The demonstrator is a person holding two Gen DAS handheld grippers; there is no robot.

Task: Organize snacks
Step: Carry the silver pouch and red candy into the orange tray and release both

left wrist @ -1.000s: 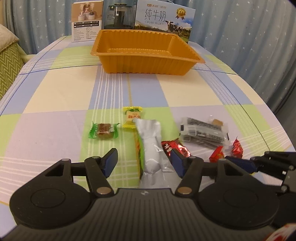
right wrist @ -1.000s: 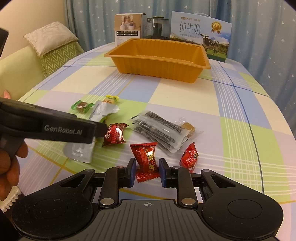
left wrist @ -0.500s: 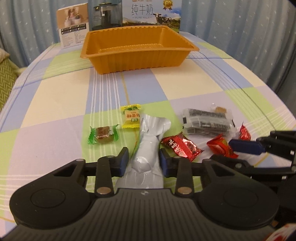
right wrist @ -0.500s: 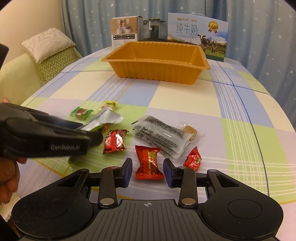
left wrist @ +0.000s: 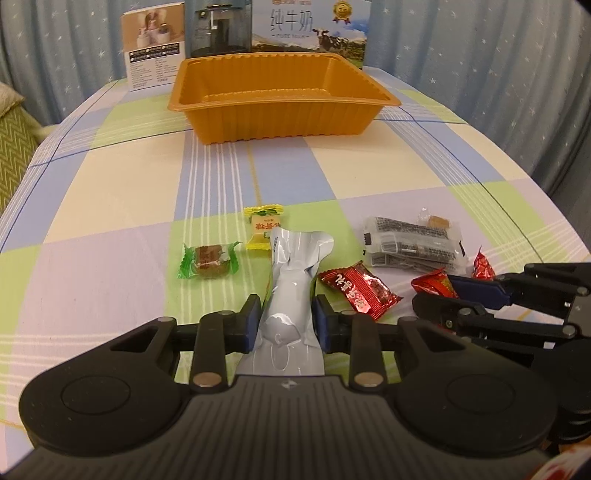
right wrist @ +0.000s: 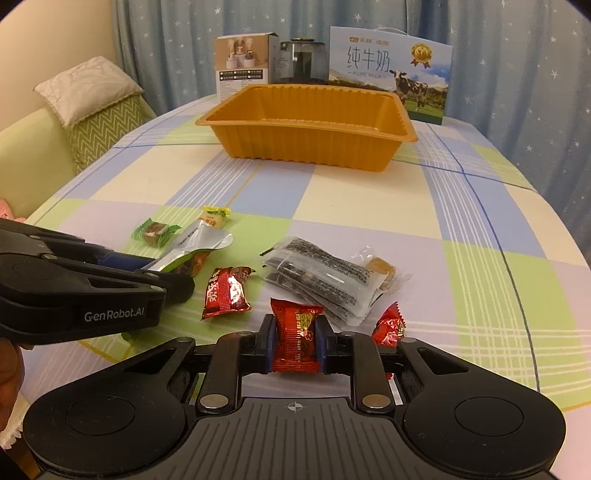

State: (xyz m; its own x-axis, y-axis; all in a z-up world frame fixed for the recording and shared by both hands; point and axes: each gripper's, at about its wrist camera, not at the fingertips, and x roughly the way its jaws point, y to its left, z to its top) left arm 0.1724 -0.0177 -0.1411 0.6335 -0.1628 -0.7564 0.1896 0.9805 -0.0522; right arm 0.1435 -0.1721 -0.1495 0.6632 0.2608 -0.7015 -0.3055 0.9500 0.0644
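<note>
In the left wrist view my left gripper (left wrist: 287,321) has its jaws closing, pads pressed on both sides of a silver pouch (left wrist: 291,280) that lies on the checked tablecloth. In the right wrist view my right gripper (right wrist: 295,341) is also closing, gripping a red candy (right wrist: 297,332) low over the cloth. Loose between them lie a green-wrapped candy (left wrist: 207,256), a yellow candy (left wrist: 264,225), a red packet (left wrist: 356,291), a clear pack of dark sticks (left wrist: 410,243) and a small red candy (left wrist: 484,266). The orange tray (left wrist: 284,104) stands empty at the far end.
Behind the tray stand a milk carton box (left wrist: 314,22), a dark jar (left wrist: 218,26) and a white box (left wrist: 155,48). A sofa with a cushion (right wrist: 92,103) is at the left of the table. Curtains hang behind. The table edge curves close on the right.
My left jaws went from wide open to closed on the silver pouch. My right jaws let go of the red candy briefly, then closed on it again.
</note>
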